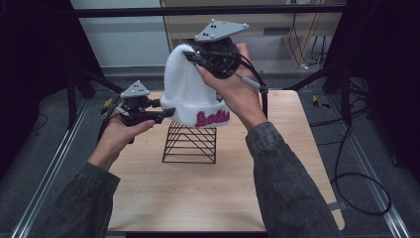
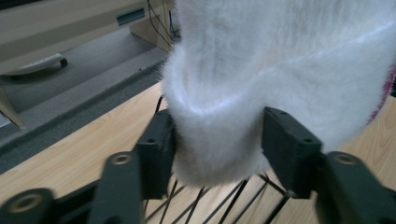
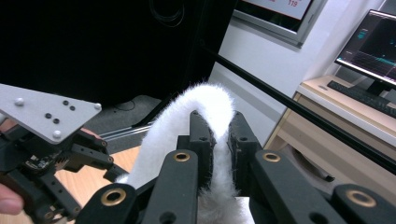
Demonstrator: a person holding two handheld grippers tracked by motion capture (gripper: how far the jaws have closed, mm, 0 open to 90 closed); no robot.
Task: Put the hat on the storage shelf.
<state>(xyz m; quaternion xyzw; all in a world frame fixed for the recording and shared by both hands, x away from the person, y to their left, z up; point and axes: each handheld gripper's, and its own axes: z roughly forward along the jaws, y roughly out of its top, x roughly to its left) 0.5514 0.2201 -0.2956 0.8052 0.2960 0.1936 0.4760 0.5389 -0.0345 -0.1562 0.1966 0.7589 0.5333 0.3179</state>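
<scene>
Both claws grip the white beanie (image 1: pixel 192 94) above the wire rack (image 1: pixel 190 144): right claw (image 1: pixel 194 56) pinches its crown at 12 o'clock, left claw (image 1: pixel 167 112) clamps the cuff at 9.

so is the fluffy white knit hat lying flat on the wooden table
No, the fluffy white knit hat hangs above the black wire stand, pinched by both grippers.

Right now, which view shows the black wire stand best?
The high view: the whole wire stand sits on the table beneath the white hat. The left gripper view catches a few of its wires.
</scene>
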